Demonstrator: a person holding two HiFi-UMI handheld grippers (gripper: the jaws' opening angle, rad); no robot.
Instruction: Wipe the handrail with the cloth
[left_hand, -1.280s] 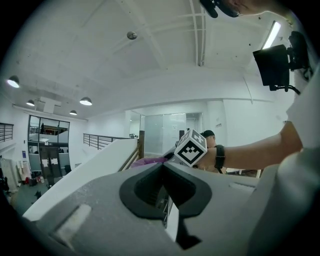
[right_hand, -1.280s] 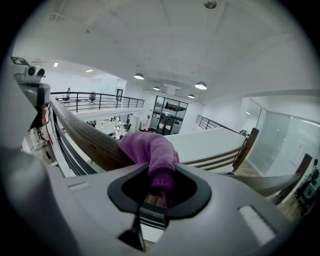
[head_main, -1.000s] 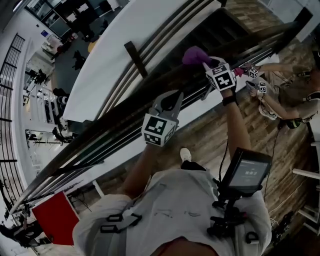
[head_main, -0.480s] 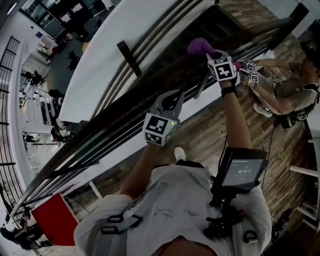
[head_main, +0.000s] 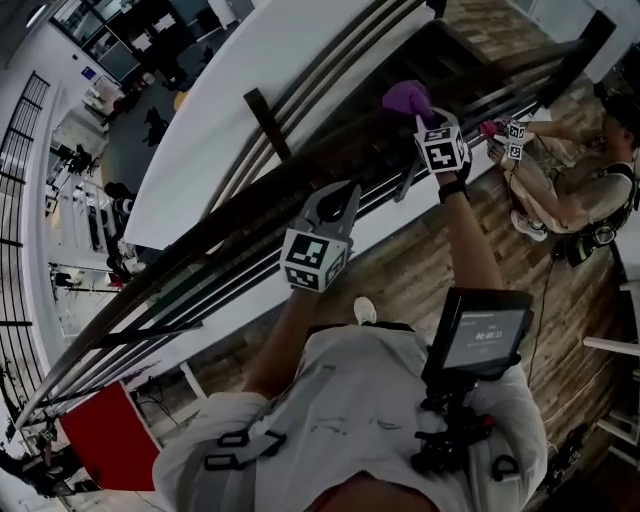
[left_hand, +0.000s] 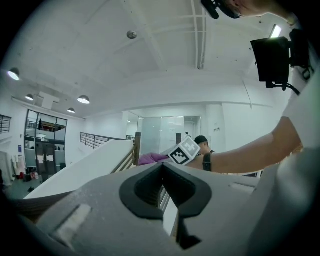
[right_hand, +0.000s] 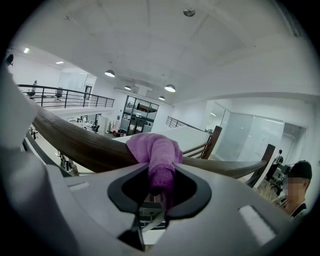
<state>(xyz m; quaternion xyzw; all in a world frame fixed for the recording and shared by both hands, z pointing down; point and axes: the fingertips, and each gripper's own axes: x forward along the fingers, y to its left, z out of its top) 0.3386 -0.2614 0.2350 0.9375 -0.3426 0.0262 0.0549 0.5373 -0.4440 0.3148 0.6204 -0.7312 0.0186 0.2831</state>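
Note:
A dark wooden handrail (head_main: 250, 215) runs diagonally across the head view, from lower left to upper right. A purple cloth (head_main: 408, 98) lies draped over it near the upper right. My right gripper (head_main: 428, 118) is shut on the purple cloth (right_hand: 156, 155), pressing it onto the handrail (right_hand: 75, 142). My left gripper (head_main: 340, 196) is shut and holds nothing, hovering beside the rail further down. In the left gripper view the purple cloth (left_hand: 152, 158) shows far ahead, by the right gripper's marker cube (left_hand: 184, 151).
Thin metal bars (head_main: 300, 95) run under the rail, with a dark post (head_main: 268, 122). A second person (head_main: 575, 190) with marker-cube grippers stands at the right on the wooden floor (head_main: 420, 270). Below the rail lies an open lower floor (head_main: 130, 110). A red panel (head_main: 100, 435) sits lower left.
My right gripper has slid the purple cloth a little further up along the handrail, to the upper right. The left gripper has stayed almost still.

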